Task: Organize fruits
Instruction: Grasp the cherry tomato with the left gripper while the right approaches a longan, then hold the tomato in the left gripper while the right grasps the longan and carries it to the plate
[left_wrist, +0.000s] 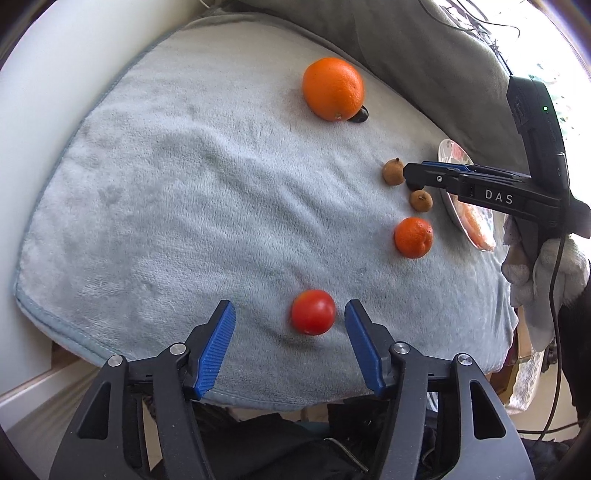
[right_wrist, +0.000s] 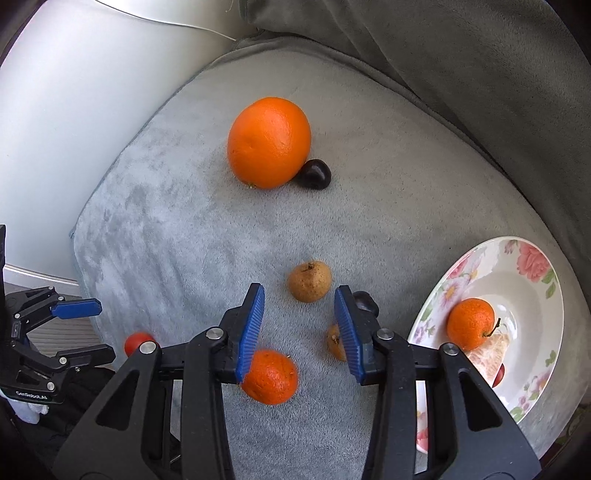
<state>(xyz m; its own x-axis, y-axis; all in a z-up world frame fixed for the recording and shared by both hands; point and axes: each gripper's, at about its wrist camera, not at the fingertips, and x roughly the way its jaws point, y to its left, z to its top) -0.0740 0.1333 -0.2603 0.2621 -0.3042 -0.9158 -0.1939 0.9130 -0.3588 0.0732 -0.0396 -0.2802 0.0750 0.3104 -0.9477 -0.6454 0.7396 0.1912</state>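
Note:
A red tomato (left_wrist: 313, 312) lies on the blue-grey cushion (left_wrist: 184, 192) between the fingers of my open left gripper (left_wrist: 290, 314). My open right gripper (right_wrist: 299, 295) hovers just short of a brown fruit (right_wrist: 309, 281); it also shows in the left wrist view (left_wrist: 393, 171). A second brown fruit (right_wrist: 335, 346) and a tangerine (right_wrist: 269, 376) lie under the right gripper. A big orange (right_wrist: 269, 142) with a dark plum (right_wrist: 314, 174) beside it lies farther back. The floral plate (right_wrist: 532, 266) at the right holds a tangerine (right_wrist: 470, 323) and peeled segments (right_wrist: 487, 356).
A grey blanket (right_wrist: 443, 74) bunches along the cushion's far and right side. A white wall or panel (right_wrist: 74, 110) stands at the left. A small dark fruit (right_wrist: 364, 300) peeks out behind the right finger. Dark clutter lies below the cushion's front edge.

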